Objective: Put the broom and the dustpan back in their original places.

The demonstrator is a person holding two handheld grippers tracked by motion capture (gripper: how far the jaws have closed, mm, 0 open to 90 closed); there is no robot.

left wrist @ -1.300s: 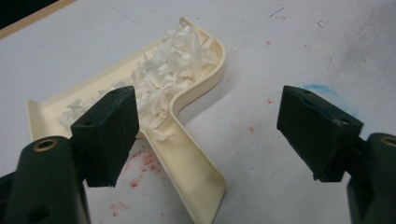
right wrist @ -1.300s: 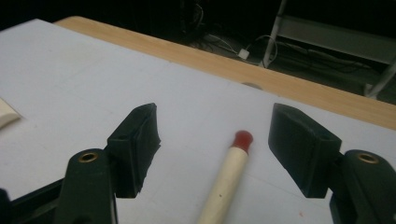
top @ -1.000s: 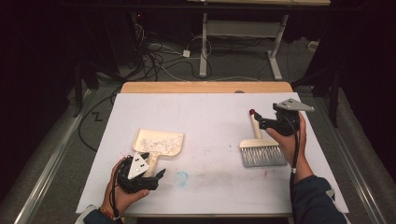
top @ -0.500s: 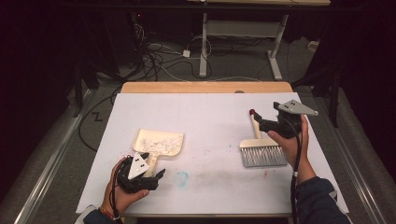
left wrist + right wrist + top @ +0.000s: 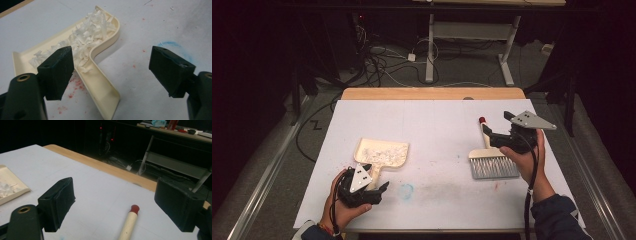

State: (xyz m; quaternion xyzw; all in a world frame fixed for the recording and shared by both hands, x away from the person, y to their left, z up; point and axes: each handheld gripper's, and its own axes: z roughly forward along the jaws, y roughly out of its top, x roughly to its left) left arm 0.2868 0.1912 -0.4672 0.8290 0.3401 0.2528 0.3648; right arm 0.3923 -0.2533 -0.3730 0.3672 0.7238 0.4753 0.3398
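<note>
In the high view, the cream dustpan [image 5: 382, 153] is lying at the lower left of the white table [image 5: 432, 125], already holding a heap of white shreds [image 5: 384, 149], while the brush [image 5: 490, 159] is resting at the right with its bristles toward the bottom of the frame; the sheet between them is looking swept, with only a blue smudge [image 5: 406, 189] and faint red specks showing, so the gathering is likely finished and what is left, by my judgement, is emptying or putting away the pan. The left gripper [image 5: 371, 191] is sitting just below the pan's handle, and the right gripper [image 5: 492, 135] is hovering over the brush handle. In the left gripper view, the jaws are standing wide apart, gripping nothing, with the pan's handle [image 5: 100, 87] running up between them, nearer the left jaw, to the loaded tray at upper left. In the right gripper view, the jaws are likewise spread and empty, and the brush's red-tipped handle [image 5: 130, 220] is lying on the table between them at lower centre, with a corner of the dustpan [image 5: 10, 185] showing at the left edge.
</note>
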